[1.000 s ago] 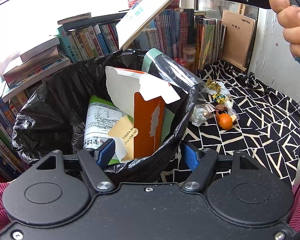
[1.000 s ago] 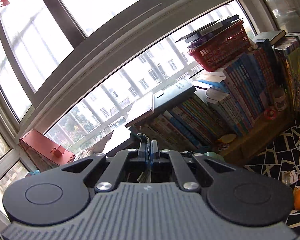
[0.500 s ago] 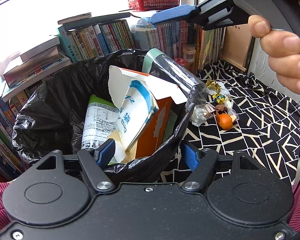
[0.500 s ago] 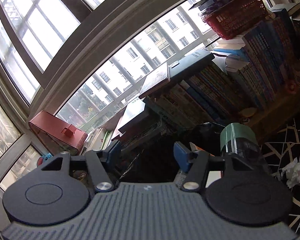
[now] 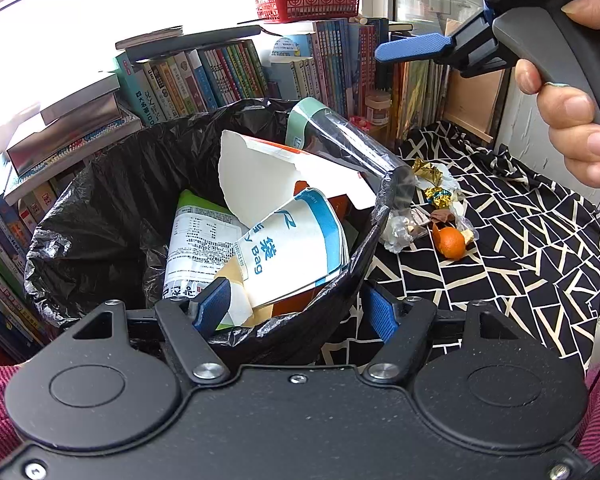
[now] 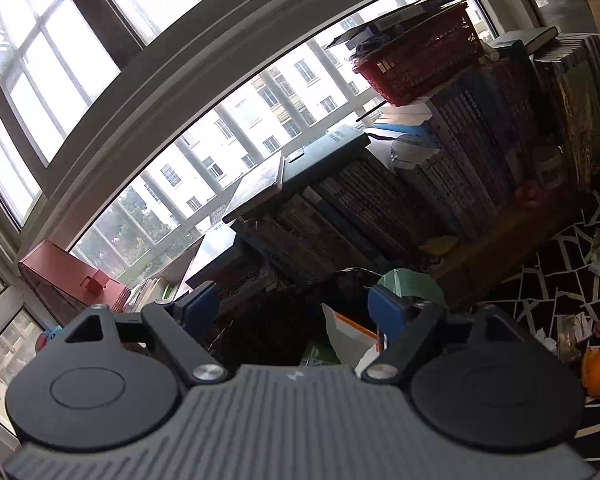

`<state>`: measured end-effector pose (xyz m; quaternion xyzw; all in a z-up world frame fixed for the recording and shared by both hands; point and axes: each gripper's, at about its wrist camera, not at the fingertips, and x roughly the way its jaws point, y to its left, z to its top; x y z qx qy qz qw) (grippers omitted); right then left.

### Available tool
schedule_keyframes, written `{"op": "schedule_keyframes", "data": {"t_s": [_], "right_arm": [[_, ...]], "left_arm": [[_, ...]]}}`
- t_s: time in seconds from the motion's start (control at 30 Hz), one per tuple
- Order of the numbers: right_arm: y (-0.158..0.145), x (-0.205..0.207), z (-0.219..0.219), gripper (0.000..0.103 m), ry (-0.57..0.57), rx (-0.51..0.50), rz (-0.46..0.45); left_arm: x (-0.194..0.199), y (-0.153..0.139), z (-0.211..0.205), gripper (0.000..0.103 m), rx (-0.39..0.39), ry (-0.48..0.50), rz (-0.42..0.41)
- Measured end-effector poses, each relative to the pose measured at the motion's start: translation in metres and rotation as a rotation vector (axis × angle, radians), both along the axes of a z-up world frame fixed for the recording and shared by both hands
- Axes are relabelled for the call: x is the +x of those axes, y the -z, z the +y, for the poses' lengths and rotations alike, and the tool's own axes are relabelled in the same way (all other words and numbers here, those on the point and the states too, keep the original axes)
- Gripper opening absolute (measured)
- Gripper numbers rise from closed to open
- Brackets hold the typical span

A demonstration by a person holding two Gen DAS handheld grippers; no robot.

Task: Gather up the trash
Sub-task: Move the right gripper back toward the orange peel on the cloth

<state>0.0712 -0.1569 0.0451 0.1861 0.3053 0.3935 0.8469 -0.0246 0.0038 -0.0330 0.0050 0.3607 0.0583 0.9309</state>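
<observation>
A bin with a black liner holds cartons, a clear plastic tube and a white-and-blue paper bag lying on top. My left gripper straddles the bin's near rim, one pad inside and one outside against the liner. Above the bin, my right gripper is held by a hand; its jaws are opening with nothing between them. In the right wrist view the right gripper looks down over the dark bin. An orange peel, gold foil wrappers and crumpled plastic lie on the cloth beside the bin.
A black-and-white patterned cloth covers the surface right of the bin. Rows of books stand behind and left of the bin, with a red basket on top. Large windows are beyond.
The right gripper opened and let go of the white-and-blue paper bag, which dropped into the bin and settled on the cartons. The left gripper stayed put.
</observation>
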Motion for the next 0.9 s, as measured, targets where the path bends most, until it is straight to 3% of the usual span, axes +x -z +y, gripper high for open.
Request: {"op": "schedule_keyframes", "data": {"t_s": [0.53,0.9], "right_arm": [[0.024,0.02,-0.053,0.093,0.241,-0.066,0.047],[0.077,0.043,-0.081,0.097,0.37,-0.151,0.169]], "left_arm": [[0.0,0.0,0.0,0.07,0.001,0.0,0.0],[0.0,0.0,0.001,0.07,0.007,0.0,0.0]]}}
